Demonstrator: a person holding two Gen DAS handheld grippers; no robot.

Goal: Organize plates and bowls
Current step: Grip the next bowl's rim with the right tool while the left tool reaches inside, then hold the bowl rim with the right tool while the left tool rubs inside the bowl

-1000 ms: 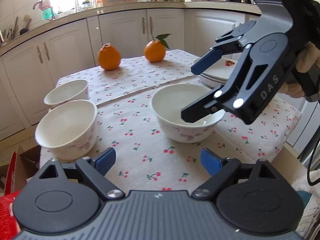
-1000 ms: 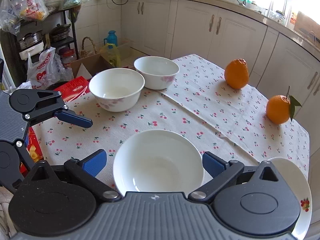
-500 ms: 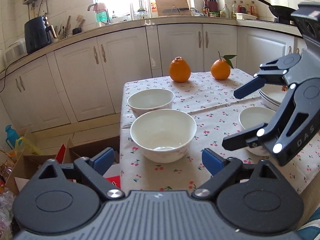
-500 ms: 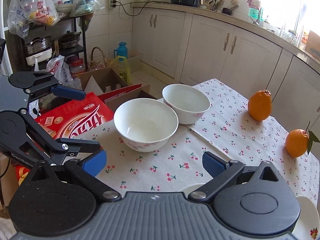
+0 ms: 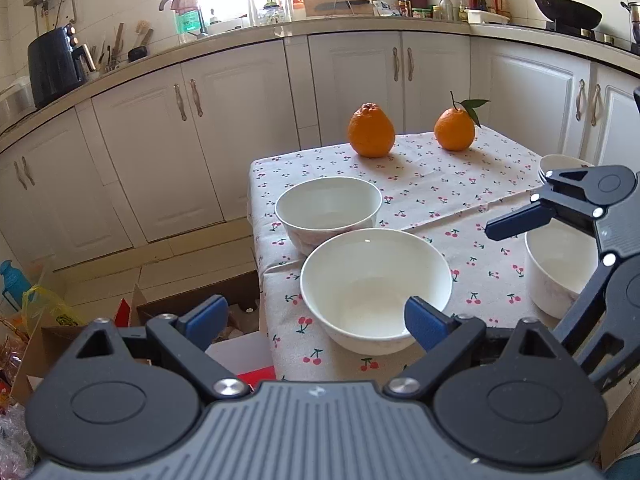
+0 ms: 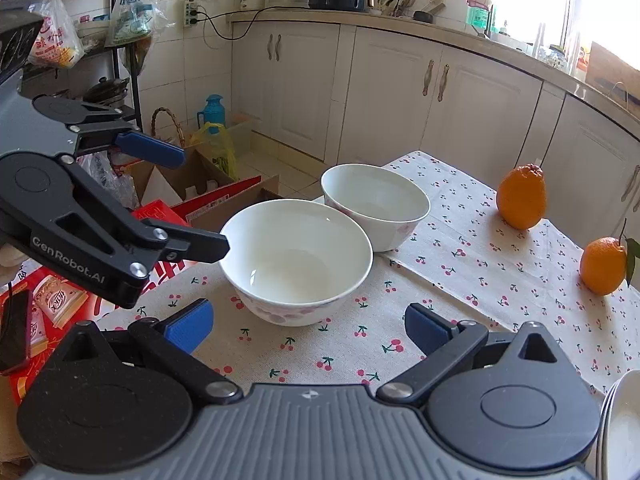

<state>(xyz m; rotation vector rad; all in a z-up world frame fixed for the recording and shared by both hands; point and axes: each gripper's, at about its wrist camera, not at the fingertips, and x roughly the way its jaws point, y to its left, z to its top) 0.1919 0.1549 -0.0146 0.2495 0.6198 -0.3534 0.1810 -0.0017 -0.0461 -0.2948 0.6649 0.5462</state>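
Note:
Three white bowls stand on the cherry-print tablecloth (image 5: 432, 188). The near bowl (image 5: 376, 288) sits at the table's left edge and also shows in the right wrist view (image 6: 296, 258). A second bowl (image 5: 328, 208) stands just behind it, also in the right wrist view (image 6: 376, 204). A third bowl (image 5: 556, 268) is at the right, partly hidden by my right gripper (image 5: 516, 248). Stacked plates (image 6: 618, 428) lie at the far right. My left gripper (image 5: 316, 320) is open and empty, its right fingertip in front of the near bowl. My right gripper (image 6: 308, 326) is open and empty.
Two oranges (image 5: 371, 130) (image 5: 455, 128) sit at the table's far side. Cardboard boxes and a red package (image 6: 52, 304) lie on the floor left of the table. White cabinets (image 5: 160, 152) and a cluttered counter run behind.
Both grippers have swung left, away from the right bowl and plates, toward the two left bowls. Both stayed open and empty. Nothing on the table moved.

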